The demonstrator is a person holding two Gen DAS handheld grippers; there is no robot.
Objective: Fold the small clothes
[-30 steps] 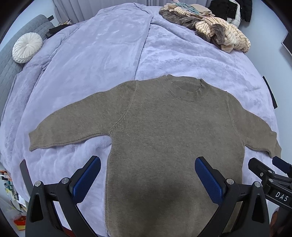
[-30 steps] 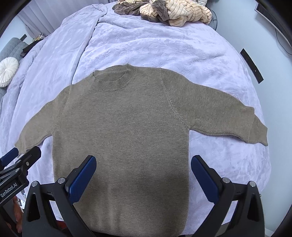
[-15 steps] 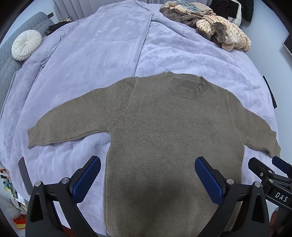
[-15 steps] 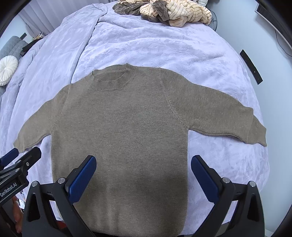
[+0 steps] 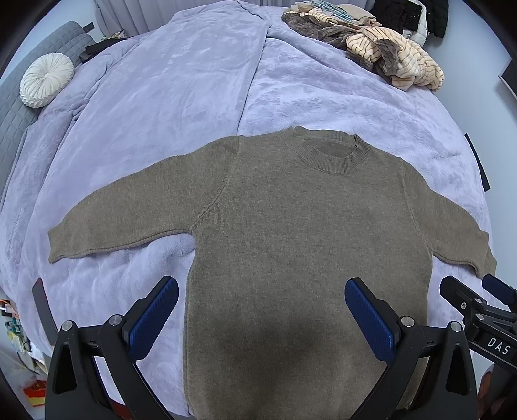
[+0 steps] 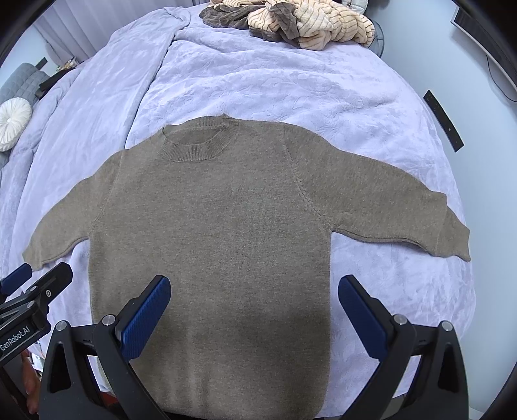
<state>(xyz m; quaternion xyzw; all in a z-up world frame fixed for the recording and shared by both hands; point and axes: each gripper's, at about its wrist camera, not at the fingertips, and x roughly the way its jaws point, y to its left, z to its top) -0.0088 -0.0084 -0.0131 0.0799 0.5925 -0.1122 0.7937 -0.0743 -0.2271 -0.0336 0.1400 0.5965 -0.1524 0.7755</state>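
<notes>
A brown knitted sweater (image 5: pixel 290 232) (image 6: pixel 219 232) lies flat and face up on the lilac bedspread (image 5: pixel 181 84) (image 6: pixel 284 84), both sleeves spread out to the sides, collar at the far end. My left gripper (image 5: pixel 261 307) hovers open above the sweater's lower left part, nothing between its blue pads. Over the lower right part, my right gripper (image 6: pixel 255 300) is open too and holds nothing. Each gripper shows at the edge of the other's view. The hem is hidden under the gripper bodies.
A heap of striped and brown clothes (image 5: pixel 384 55) (image 6: pixel 290 22) lies at the far end of the bed. A round white cushion (image 5: pixel 47 79) rests on a grey sofa at the left. A dark flat strip (image 6: pixel 442 121) lies at the bed's right edge.
Both views have shifted slightly relative to the sweater; the grippers stay open and the sweater lies as before.
</notes>
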